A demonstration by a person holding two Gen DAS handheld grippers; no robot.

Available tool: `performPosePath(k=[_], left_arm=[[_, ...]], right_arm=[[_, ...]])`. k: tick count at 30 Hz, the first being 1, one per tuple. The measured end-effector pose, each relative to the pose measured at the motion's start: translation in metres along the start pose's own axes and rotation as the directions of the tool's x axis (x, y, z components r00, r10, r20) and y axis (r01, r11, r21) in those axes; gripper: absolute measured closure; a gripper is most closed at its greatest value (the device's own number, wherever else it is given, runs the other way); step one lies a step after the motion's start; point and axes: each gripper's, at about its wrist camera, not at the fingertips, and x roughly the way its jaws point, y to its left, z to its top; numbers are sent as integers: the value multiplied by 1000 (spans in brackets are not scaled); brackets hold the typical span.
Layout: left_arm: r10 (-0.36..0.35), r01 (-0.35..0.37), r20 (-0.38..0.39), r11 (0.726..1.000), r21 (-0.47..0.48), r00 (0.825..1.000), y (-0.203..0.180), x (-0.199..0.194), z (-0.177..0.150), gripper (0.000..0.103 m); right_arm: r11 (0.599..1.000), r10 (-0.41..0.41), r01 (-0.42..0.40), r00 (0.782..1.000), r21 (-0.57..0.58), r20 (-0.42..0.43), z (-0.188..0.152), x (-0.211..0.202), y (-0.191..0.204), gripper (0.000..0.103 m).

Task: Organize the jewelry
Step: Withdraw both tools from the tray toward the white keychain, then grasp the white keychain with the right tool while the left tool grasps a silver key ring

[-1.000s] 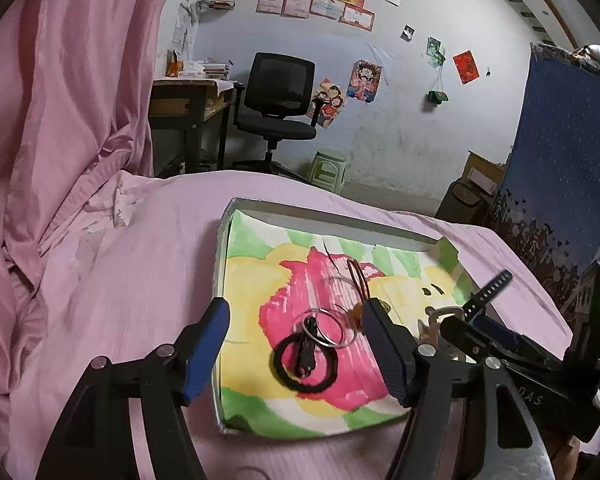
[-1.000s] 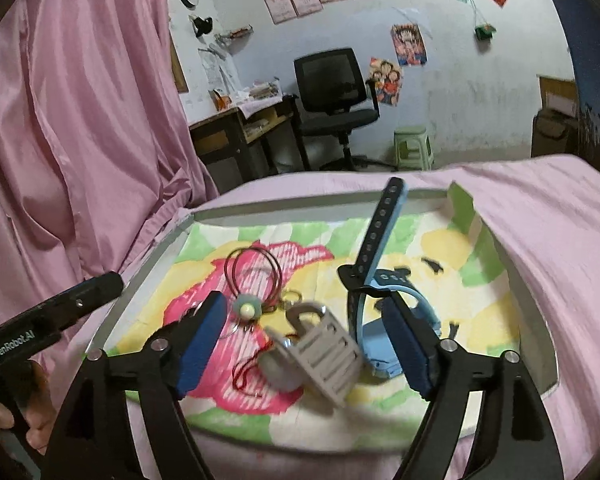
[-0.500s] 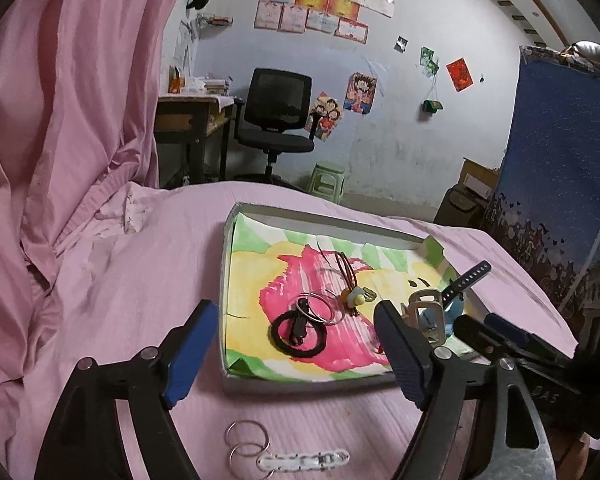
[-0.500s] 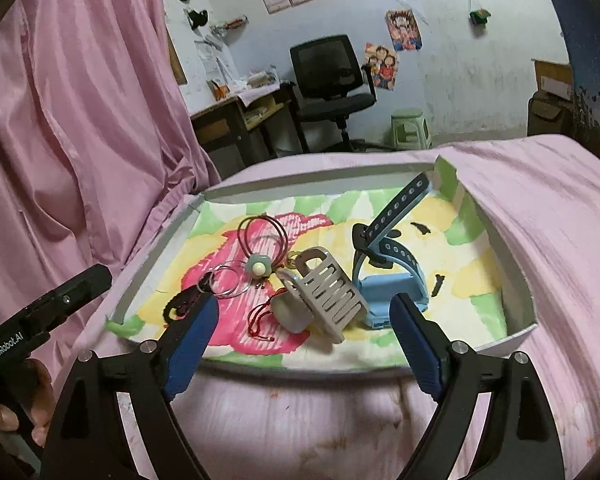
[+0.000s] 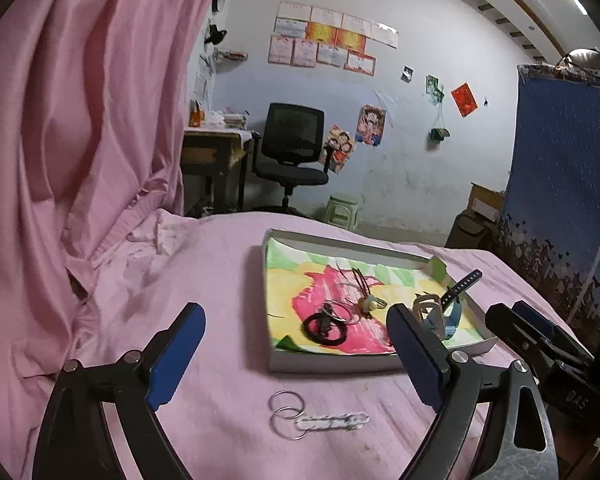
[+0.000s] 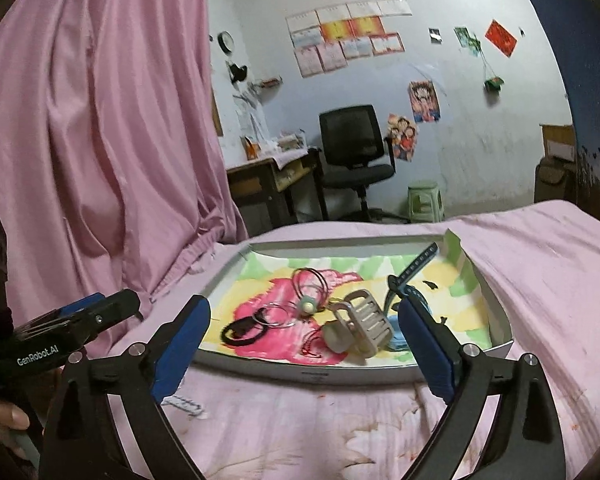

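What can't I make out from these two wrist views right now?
- Blue watch: right view, body behind the pad and grey hair claw.
- Keyring tag: left view, blurred; right view, mostly behind the finger.
- Red cord: too thin to trace.

The left gripper and the right gripper sit side by side, both tilted slightly downward. Their blue-padded jaws have just been opening and stand wide apart with nothing between them. A fingertip shows under the left gripper.
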Motion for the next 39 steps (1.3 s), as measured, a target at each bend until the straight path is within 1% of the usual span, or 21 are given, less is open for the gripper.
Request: performPosePath(k=[7, 11, 19, 23, 27, 28, 29, 30, 31, 32, 33, 35, 36, 38, 39], left_arm=[[24, -24, 20, 1000, 12, 1000, 16, -18, -9, 10], [38, -38, -2, 999, 13, 999, 30, -19, -16, 10], [54, -56, -65, 998, -28, 996, 52, -14, -29, 10], [43, -48, -106, 998, -37, 993, 57, -8, -32, 10], [-15, 5, -174, 999, -53, 985, 62, 5, -36, 10], [-27, 16, -184, 998, -58, 983, 62, 6, -38, 11], [-40, 28, -196, 998, -63, 980, 62, 9, -39, 15], [-53, 40, -214, 997, -64, 975, 62, 12, -40, 18], [-61, 47, -226, 997, -63, 972, 62, 14, -41, 22], [-71, 57, -241, 996, -62, 968, 61, 17, -42, 27], [-79, 66, -257, 996, -59, 963, 61, 20, -44, 30], [-99, 86, -283, 995, -56, 954, 59, 26, -46, 40], [-108, 96, -295, 994, -55, 949, 59, 28, -48, 42], [-133, 122, -325, 991, -55, 936, 57, 34, -51, 53], [-142, 131, -336, 990, -56, 931, 56, 35, -52, 55]], right_arm=[[998, 31, -31, 999, -49, 8, -6, -10, 17, 10], [995, 50, -50, 999, -91, 3, -9, -13, 27, 10], [988, 75, -83, 995, -129, -63, -17, -6, 35, 10], [985, 86, -101, 990, -140, -108, -19, 2, 38, 10], [980, 106, -132, 978, -146, -177, -24, 14, 39, 10], [978, 113, -144, 973, -149, -199, -25, 17, 41, 10], [977, 118, -151, 971, -151, -210, -27, 20, 42, 10], [974, 127, -166, 965, -156, -231, -28, 23, 43, 11], [969, 141, -186, 957, -162, -252, -30, 26, 45, 12], [965, 151, -201, 951, -168, -270, -32, 30, 47, 17], [963, 155, -209, 946, -172, -283, -34, 31, 49, 24], [956, 167, -232, 933, -178, -319, -38, 37, 52, 33], [954, 172, -240, 928, -178, -330, -40, 40, 53, 37], [950, 185, -259, 915, -172, -358, -44, 45, 54, 41], [949, 192, -269, 909, -167, -370, -45, 47, 54, 44]])
